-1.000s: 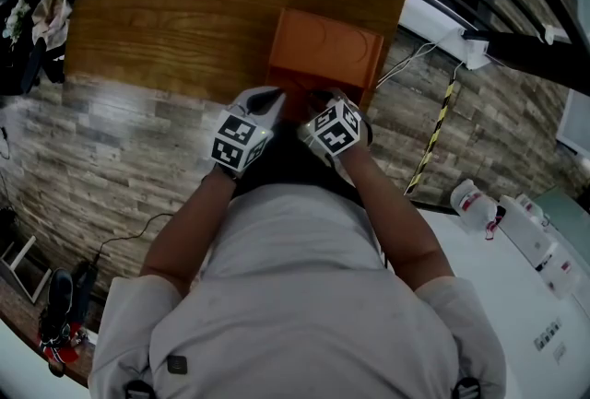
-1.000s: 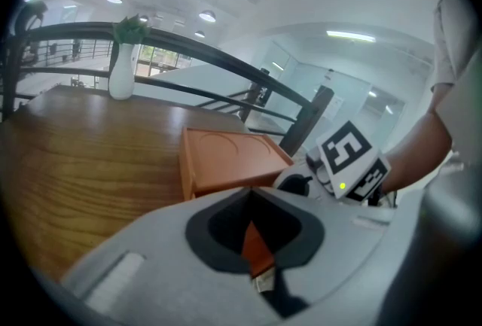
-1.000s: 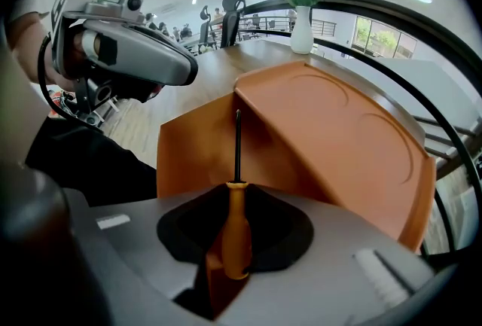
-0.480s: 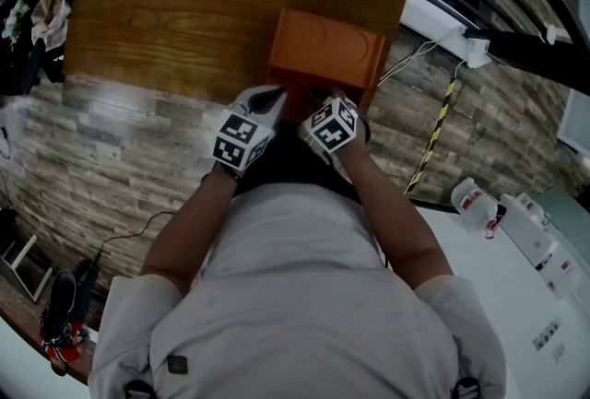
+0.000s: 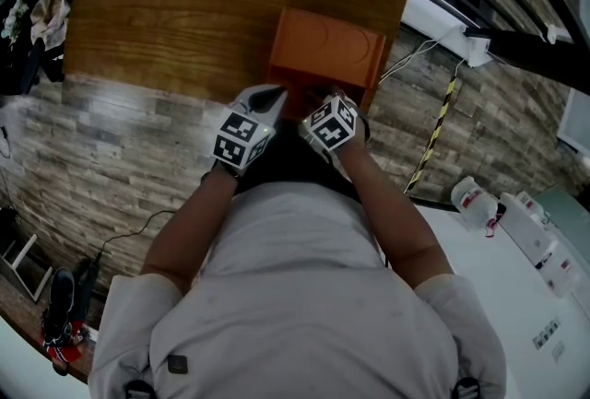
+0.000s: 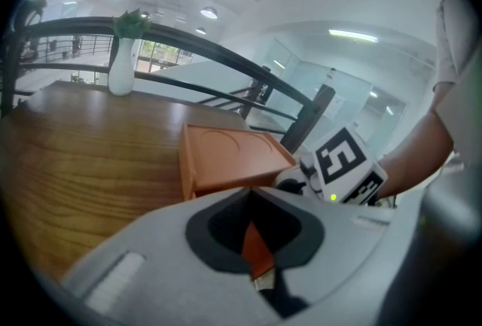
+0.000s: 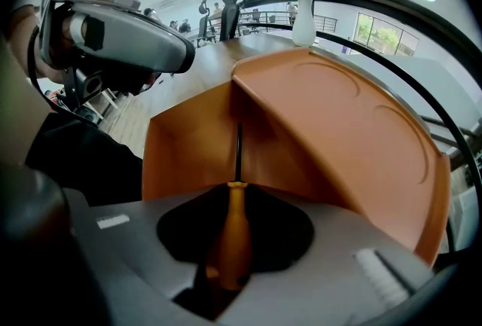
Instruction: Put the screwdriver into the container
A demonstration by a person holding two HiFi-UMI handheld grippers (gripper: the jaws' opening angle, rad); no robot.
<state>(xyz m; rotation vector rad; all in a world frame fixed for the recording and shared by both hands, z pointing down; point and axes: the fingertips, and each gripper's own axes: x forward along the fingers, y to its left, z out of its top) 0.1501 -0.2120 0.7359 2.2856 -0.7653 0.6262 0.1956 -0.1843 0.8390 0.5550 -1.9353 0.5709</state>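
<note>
Right gripper: jaws closed on the screwdriver, which is held by its orange-yellow handle. The handle is seated upright in the dark notch between the jaws. The thin dark shaft is carried straight forward, and its tip is seen against the inner wall of the container.

The container is an orange box, lying on its side, with its open face turned toward the right gripper. The shaft is seen at the mouth of that opening. The handle is outside it and gripped.

Left gripper: jaws drawn almost together. An orange sliver is pinched in the narrow gap, with a small pale metal tab at its lower end. What the sliver belongs to cannot be told. From this side the container is seen just beyond the jaws, closed top and one side wall showing. The marker cube of the right gripper is noted just beside it, to the right.

From the head view, both grippers are held close together at the container's near edge, left at its near-left corner, right at its near-right. The container is set at the near edge of a wooden table. A white vase with green leaves is noted at the table's far side, well apart from the container. A dark railing is seen behind the table.
</note>
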